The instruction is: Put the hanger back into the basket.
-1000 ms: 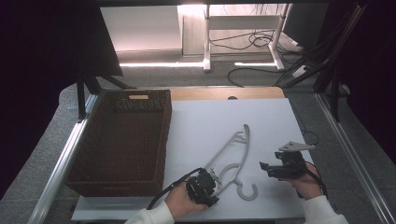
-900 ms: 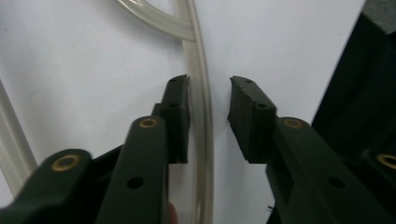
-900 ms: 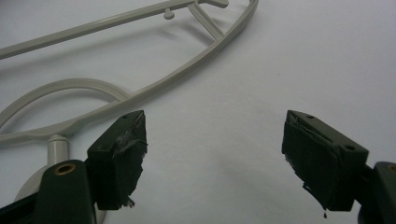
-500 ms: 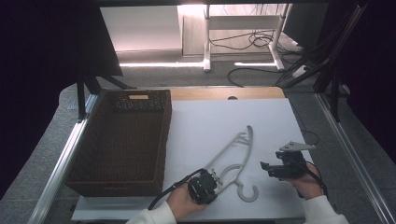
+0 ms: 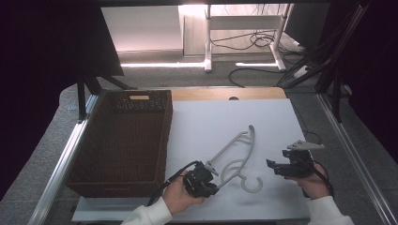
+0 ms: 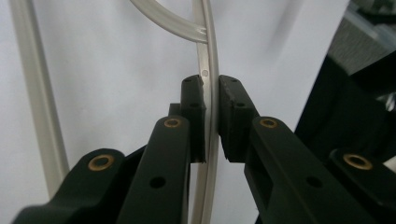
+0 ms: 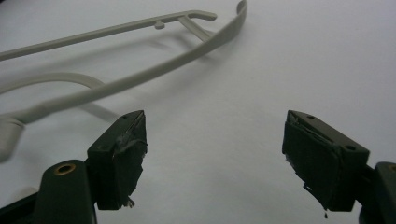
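A white plastic hanger (image 5: 237, 152) lies on the white tabletop (image 5: 263, 117), its hook nearest the person. My left gripper (image 5: 210, 174) is at the hanger's near left end, held in a hand. In the left gripper view, my left gripper (image 6: 211, 93) is shut on a thin bar of the hanger (image 6: 205, 46), pads pressing it from both sides. To the right of the hook, my right gripper (image 5: 274, 166) is held apart from the hanger. Seen in its own view, my right gripper (image 7: 215, 135) is wide open and empty, with the hanger (image 7: 140, 77) lying beyond its left jaw.
A dark brown wicker basket (image 5: 124, 140) stands on the left side of the table, close to the left hand. Bare white tabletop stretches behind and to the right of the hanger. Metal rails run along both table sides.
The left gripper and the hanger have shifted very slightly. The right gripper has stayed in place, still open.
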